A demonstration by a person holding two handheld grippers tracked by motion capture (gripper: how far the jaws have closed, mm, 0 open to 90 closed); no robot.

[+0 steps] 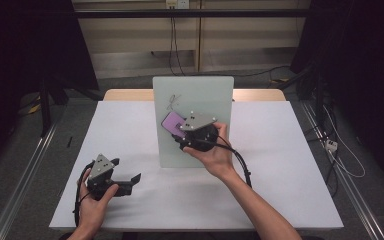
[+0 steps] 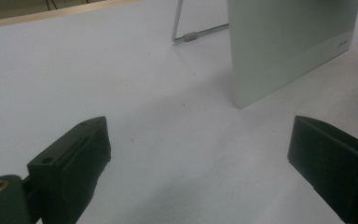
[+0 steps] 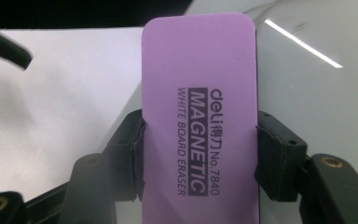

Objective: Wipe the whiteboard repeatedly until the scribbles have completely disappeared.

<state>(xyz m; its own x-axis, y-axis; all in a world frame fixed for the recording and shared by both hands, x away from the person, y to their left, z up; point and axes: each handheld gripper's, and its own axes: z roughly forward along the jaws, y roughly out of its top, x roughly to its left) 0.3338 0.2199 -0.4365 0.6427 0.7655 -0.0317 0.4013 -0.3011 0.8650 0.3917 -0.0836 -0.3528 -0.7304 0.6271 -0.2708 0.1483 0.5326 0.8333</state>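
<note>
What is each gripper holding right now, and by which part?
The right gripper clamps the purple whiteboard eraser across its two long edges, near its lower half. The left gripper is open, holding nothing.

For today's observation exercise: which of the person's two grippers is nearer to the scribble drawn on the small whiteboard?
The right. The right gripper, shut on the purple eraser, is at the whiteboard just below the scribble. The left gripper rests open on the table, well off the board.

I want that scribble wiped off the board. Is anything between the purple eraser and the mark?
Nothing visible blocks it. The right gripper holds the purple eraser against the standing whiteboard, just below the scribble, with bare board surface between them. The left gripper rests on the table, well off to the side.
</note>
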